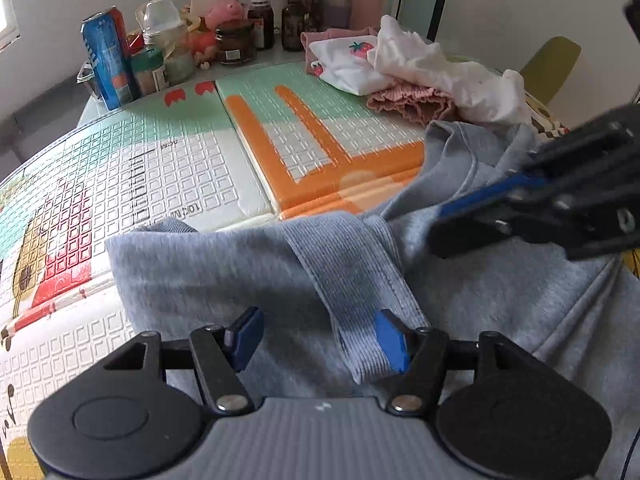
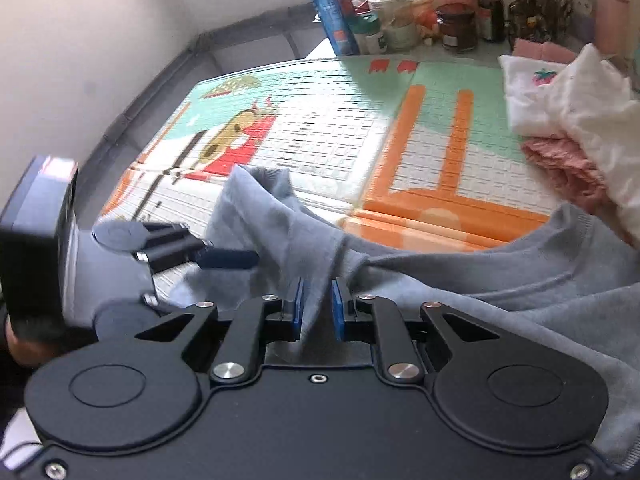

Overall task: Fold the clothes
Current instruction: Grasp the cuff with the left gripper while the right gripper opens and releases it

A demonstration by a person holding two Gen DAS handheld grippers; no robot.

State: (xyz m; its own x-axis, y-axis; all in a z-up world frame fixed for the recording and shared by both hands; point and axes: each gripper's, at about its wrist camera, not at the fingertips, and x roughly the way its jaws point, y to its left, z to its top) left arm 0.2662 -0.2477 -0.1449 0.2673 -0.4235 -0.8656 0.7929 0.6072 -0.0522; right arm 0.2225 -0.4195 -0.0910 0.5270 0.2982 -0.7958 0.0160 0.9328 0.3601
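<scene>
Left tool [image 1: 318,338] nearest the lens in the left wrist view: blue pads spread wide, nothing clamped; the ribbed cuff [image 1: 362,320] of a grey sweatshirt [image 1: 224,276] lies between them, against the right pad only. Right tool [image 2: 317,310] in its own view: pads drawn close with a narrow gap, a fold of grey cloth running up between them; whether the pads actually pinch it, cannot tell.

Left wrist view only: the sleeve folded across the sweatshirt body, rib texture and seam stitching plain, and the right tool entering from the right, blurred, above the cloth.
Right wrist view only: the left tool seen from the side at left with its camera block [image 2: 38,236], and a raised peak of grey cloth [image 2: 256,196] lifted off the play mat [image 2: 320,140].

Sweatshirt: light grey, soft, rumpled, on the near right part of the mat, collar end towards the right.

Far right: pile of white and pink clothes [image 1: 420,68]. Far edge of the counter: blue can [image 1: 106,60], jars and bottles [image 1: 240,40].
</scene>
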